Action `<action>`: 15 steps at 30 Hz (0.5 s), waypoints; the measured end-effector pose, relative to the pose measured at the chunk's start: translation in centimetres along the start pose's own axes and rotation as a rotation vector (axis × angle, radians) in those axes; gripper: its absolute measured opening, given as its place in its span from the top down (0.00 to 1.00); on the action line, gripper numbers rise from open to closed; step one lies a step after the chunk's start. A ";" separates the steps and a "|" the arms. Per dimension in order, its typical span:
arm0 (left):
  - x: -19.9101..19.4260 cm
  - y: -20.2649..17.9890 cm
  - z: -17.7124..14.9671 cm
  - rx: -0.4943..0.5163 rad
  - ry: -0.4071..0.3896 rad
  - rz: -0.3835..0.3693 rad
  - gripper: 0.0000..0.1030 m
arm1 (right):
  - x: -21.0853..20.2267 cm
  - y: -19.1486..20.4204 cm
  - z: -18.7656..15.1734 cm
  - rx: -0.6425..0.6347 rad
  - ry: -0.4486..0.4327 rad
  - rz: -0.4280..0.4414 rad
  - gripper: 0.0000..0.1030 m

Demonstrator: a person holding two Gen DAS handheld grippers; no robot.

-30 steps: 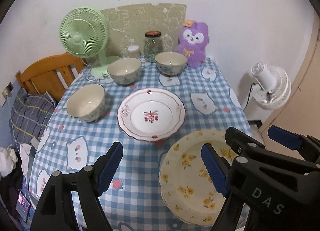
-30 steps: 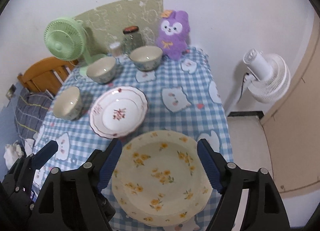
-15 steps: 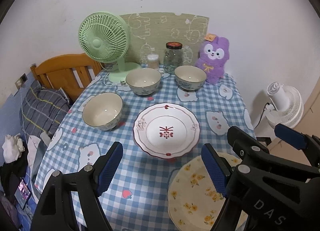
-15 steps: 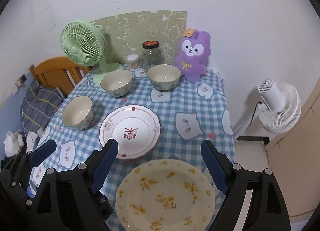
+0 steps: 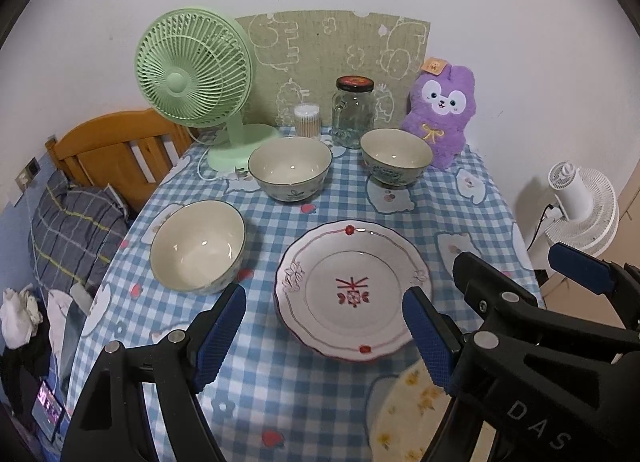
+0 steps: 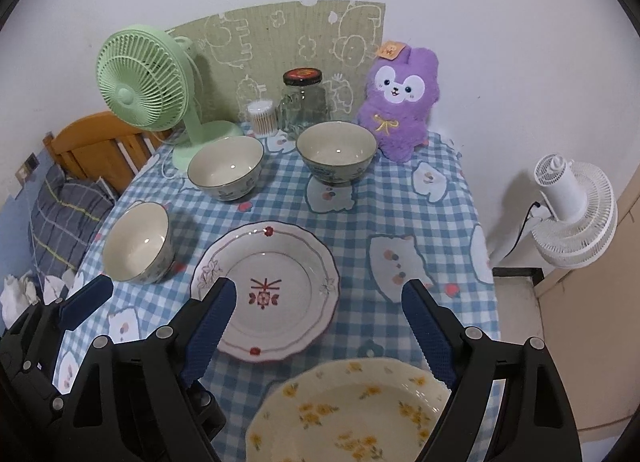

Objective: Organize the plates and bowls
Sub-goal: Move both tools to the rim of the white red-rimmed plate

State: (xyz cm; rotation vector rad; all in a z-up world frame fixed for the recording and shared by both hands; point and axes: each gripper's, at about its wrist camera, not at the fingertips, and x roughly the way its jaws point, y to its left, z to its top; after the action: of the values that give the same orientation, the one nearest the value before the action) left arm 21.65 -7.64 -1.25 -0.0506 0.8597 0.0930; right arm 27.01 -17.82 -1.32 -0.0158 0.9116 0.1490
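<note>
you are holding both grippers over the near edge of the table (image 6: 452, 198), and nothing is stacked yet. the largest piece, the yellow-flowered plate (image 6: 352, 414), is lying closest to you, right under the right gripper (image 6: 320, 338), whose jaws are standing wide apart and gripping nothing. just beyond it, the red-patterned plate (image 5: 352, 290) is sitting mid-table, framed by the left gripper (image 5: 324, 338), also spread wide and empty. both plates are looking like glazed ceramic to me: stiff, fairly heavy, slick and chippable, so you are best pinching a raised rim edge-on, squarely, and lifting slowly. the three bowls are smaller and deeper: the left bowl (image 5: 198, 246) is standing beside the red plate, the middle bowl (image 5: 290, 166) and the right bowl (image 5: 396, 156) are sitting farther back, near the glass jar (image 5: 354, 112). their walls are probably thin and slippery, so take one wall between the pads, inside and outside.
</note>
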 end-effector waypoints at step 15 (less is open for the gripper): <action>7.2 2.1 0.8 0.007 0.049 -0.033 0.20 | 7.2 1.4 0.4 0.047 0.044 -0.020 0.15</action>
State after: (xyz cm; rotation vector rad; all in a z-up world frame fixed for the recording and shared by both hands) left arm 26.72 -5.02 -6.19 -0.0604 0.9075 0.0576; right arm 31.47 -15.54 -6.75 0.0157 0.9580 0.1089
